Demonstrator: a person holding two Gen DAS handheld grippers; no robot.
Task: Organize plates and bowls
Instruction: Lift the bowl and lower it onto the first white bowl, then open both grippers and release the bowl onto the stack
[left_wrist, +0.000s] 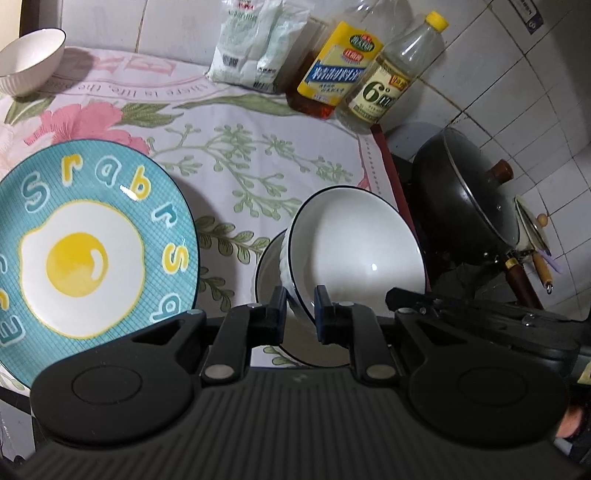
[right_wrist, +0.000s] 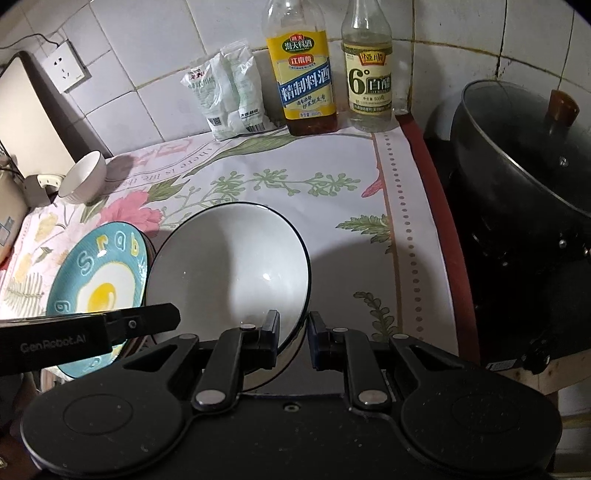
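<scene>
A white bowl with a dark rim (left_wrist: 354, 251) (right_wrist: 229, 266) is tilted above the flowered cloth. My left gripper (left_wrist: 300, 314) is shut on its near rim. My right gripper (right_wrist: 292, 338) is shut on the rim at the bowl's right side. Under the tilted bowl, a second white dish (left_wrist: 267, 266) with a dark rim shows in the left wrist view. A blue plate with a fried-egg picture (left_wrist: 85, 243) (right_wrist: 99, 280) lies to the left. A small white ribbed bowl (left_wrist: 31, 61) (right_wrist: 83, 179) stands at the far left.
A white packet (right_wrist: 229, 96), a cooking-wine bottle (right_wrist: 304, 74) and a vinegar bottle (right_wrist: 369, 77) stand along the tiled back wall. A black wok with a lid (right_wrist: 524, 177) (left_wrist: 469, 192) sits past the counter's right edge. A wall socket (right_wrist: 64, 68) is at upper left.
</scene>
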